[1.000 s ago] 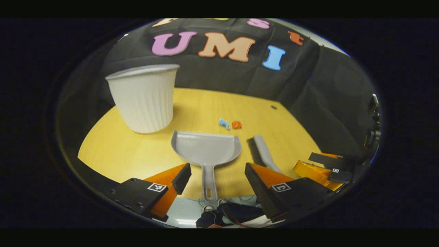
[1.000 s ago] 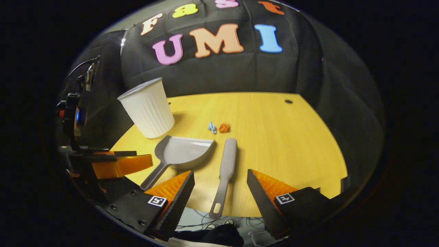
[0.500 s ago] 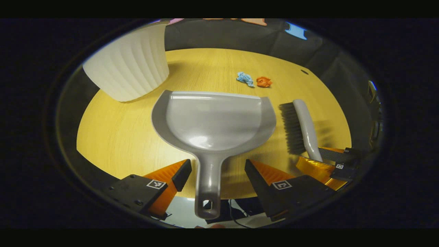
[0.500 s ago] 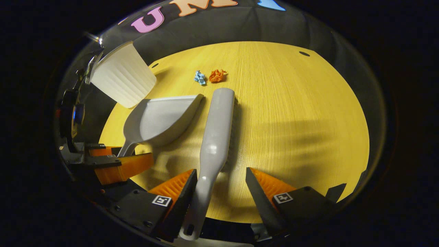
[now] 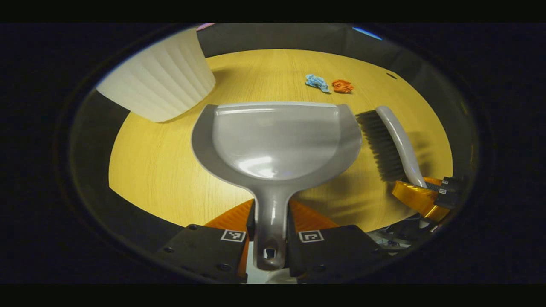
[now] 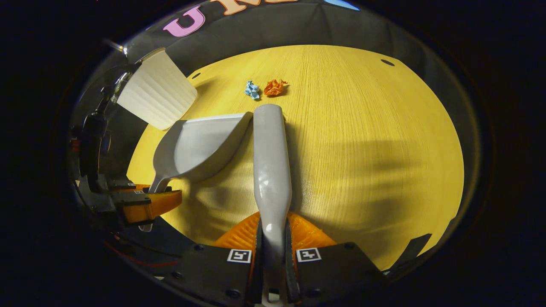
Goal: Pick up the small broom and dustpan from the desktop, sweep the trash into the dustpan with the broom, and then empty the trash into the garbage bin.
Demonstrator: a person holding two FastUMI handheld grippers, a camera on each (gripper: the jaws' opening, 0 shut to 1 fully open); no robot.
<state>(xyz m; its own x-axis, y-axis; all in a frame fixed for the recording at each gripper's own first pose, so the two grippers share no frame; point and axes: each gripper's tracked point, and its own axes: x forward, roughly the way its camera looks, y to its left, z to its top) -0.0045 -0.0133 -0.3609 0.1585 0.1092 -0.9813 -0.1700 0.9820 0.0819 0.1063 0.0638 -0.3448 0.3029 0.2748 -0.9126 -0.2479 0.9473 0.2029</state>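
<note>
**Desktop inventory: both tools gripped**

- Left gripper: clenched on the handle of the grey dustpan, pan lying on the wooden desktop.
- Right gripper: clenched on the handle of the small broom, which lies just beside the pan's right edge (bristles facing the pan).
- Trash: blue scrap and orange scrap, side by side beyond the broom's tip.
- White ribbed garbage bin: far left of the desktop.

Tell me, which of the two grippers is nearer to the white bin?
Left. The left gripper, clamped on the dustpan handle, sits on the white bin's side of the table. The right gripper, clamped on the broom handle, is beyond the dustpan, farther from the bin.
</note>
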